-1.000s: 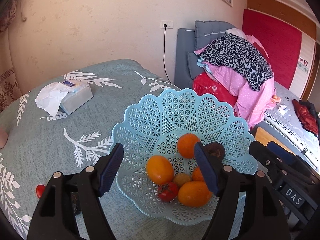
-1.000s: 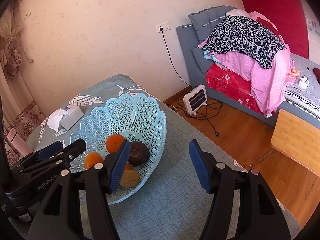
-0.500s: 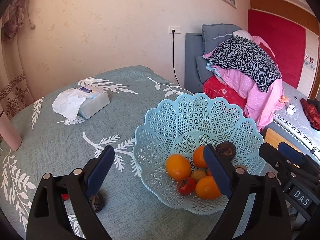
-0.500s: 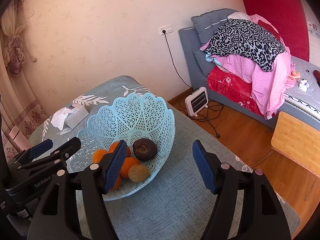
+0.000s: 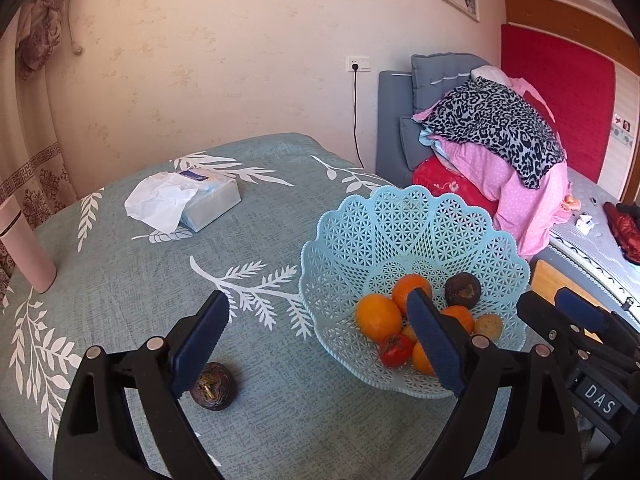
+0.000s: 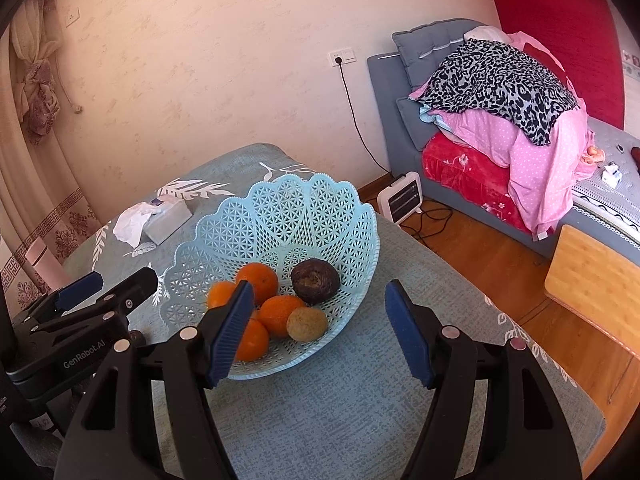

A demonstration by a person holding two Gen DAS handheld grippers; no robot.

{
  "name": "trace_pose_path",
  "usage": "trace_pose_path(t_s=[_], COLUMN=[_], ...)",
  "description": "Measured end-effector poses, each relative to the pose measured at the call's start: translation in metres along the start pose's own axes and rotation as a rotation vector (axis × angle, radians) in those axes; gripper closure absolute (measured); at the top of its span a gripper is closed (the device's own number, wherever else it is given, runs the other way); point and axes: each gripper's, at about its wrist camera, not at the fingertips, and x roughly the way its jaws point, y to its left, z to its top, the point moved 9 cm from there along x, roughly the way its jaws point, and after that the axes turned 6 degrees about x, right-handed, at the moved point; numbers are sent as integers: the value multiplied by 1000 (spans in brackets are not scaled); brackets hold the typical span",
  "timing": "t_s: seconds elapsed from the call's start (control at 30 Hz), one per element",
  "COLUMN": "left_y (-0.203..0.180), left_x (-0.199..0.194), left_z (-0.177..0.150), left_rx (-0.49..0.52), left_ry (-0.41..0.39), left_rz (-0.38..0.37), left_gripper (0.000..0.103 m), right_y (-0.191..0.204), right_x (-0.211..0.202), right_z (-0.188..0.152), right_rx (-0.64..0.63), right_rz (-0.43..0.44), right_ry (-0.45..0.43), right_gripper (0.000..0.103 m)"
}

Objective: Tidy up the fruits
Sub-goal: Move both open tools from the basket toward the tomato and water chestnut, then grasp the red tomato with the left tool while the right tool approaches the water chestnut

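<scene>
A light blue lattice basket (image 5: 400, 200) (image 6: 300, 188) sits on the teal leaf-print tablecloth. It holds several oranges (image 5: 378, 318) (image 6: 258, 278), a small tomato (image 5: 395, 351), a dark round fruit (image 5: 463, 290) (image 6: 315, 281) and a brownish fruit (image 5: 488, 325) (image 6: 307, 323). Another dark fruit (image 5: 214, 386) lies loose on the cloth, just under the left finger's pad. My left gripper (image 5: 318, 304) hovers open at the basket's left rim, holding nothing. My right gripper (image 6: 320, 288) is open and empty over the basket's near right side.
A tissue pack (image 5: 208, 200) and a pink bottle (image 5: 28, 252) stand at the table's far left. The table edge drops to a wooden floor on the right, with a small heater (image 6: 400, 200), a wooden board (image 6: 592, 276) and a bed piled with clothes (image 6: 500, 80).
Both grippers have drawn back from the basket, the left one also shifting left with its jaws wider. The loose dark fruit on the cloth has come into view.
</scene>
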Motion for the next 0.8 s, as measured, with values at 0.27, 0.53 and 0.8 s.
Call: trace_pose_path(t_s=[0.27,0.53,0.8], left_y=[28,74,130], left_x=[-8,-15,-12], left_z=[-8,-20,-40], left_rx=[-34,-85,-172], left_ry=[6,17,54], left_rz=[16,64,115], left_gripper=[14,14,13], right_y=[26,57,87], right_x=[1,3,8], right_z=[-11,-23,-40], right_rx=[-42,-95,-147], right_rz=[28,69,111], right_ry=[24,52,94], right_gripper=[33,29,28])
